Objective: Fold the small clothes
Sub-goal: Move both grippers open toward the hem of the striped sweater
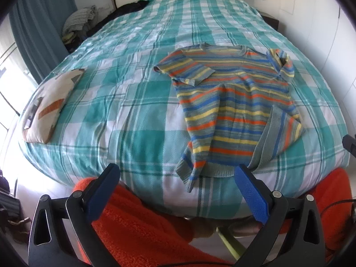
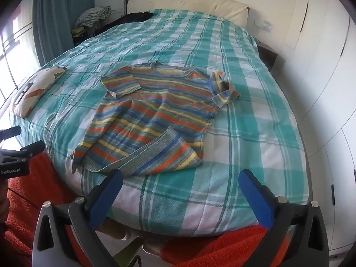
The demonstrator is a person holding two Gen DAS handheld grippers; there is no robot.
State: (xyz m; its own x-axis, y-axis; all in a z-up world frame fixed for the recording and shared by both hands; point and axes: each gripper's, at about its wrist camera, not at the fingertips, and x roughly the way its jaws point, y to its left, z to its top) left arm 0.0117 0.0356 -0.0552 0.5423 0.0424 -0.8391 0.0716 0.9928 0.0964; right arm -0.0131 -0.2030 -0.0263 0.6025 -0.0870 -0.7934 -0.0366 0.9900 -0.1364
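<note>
A small knitted top [image 1: 233,102] [image 2: 153,115] with orange, yellow, blue and grey stripes lies rumpled on the checked bed cover, neck toward the headboard, both short sleeves folded in and its lower right corner flipped over. My left gripper [image 1: 178,171] hangs open above the bed's near edge, just short of the top's hem, nothing between its blue pads. My right gripper [image 2: 180,178] is open too, over the near edge to the right of the hem. The left gripper's body [image 2: 20,155] shows at the right wrist view's left edge.
The bed [image 1: 138,124] [image 2: 255,146] has a teal and white checked cover. A folded white garment with an orange print [image 1: 51,104] [image 2: 35,89] lies at its left side. Dark clothes [image 2: 135,16] sit near the headboard. Orange fluffy fabric [image 1: 142,227] fills the foreground. White wardrobe doors [image 2: 322,66] stand right.
</note>
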